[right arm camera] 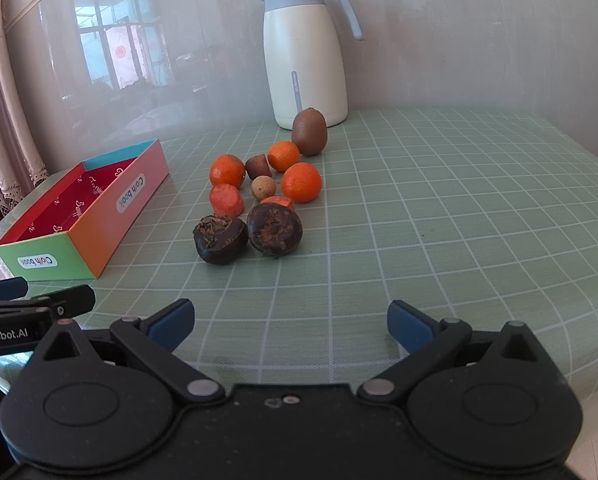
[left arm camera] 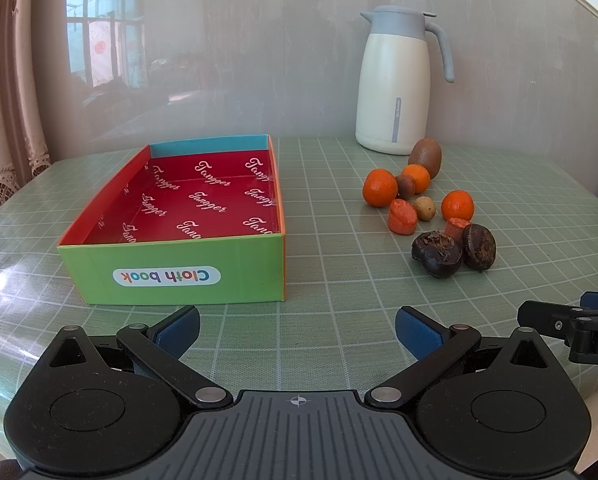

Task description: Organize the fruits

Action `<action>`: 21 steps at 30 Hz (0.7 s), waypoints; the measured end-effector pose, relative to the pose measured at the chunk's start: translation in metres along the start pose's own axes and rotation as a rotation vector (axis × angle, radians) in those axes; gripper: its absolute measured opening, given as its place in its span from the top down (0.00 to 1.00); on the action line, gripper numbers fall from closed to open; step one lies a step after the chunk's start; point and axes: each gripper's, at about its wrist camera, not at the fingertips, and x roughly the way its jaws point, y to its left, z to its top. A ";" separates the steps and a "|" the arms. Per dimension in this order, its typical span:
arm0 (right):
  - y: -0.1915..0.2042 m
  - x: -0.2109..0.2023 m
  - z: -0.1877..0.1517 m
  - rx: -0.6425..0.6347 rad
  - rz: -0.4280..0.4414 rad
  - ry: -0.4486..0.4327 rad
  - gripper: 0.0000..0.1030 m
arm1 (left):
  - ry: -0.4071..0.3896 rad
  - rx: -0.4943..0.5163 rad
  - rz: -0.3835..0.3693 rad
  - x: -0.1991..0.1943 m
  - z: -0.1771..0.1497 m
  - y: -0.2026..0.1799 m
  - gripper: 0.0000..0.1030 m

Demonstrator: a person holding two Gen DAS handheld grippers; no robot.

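Left wrist view: my left gripper [left arm camera: 297, 330] spread wide, holding nothing; empty cardboard box [left arm camera: 171, 276] just ahead; fruit cluster [left arm camera: 427, 208] to its right, before the thermos jug [left arm camera: 395, 80].

Right wrist view: my right gripper [right arm camera: 289, 322] likewise wide and empty; fruit ahead, box far left.

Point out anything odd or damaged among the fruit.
The two dark fruits nearest the grippers look blackened and shrivelled, with crusty brown tops, unlike the bright oranges. Nothing is spilled; the box holds no fruit.
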 end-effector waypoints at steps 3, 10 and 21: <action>0.000 0.000 0.000 0.000 0.000 0.000 0.00 | 0.000 0.000 0.000 0.000 0.000 0.000 0.00; 0.000 0.000 0.000 0.003 0.000 -0.001 0.00 | 0.000 0.000 0.000 0.000 0.000 0.000 0.00; -0.001 0.000 0.000 0.007 0.001 -0.002 0.00 | -0.006 0.005 0.000 -0.001 0.000 -0.003 0.00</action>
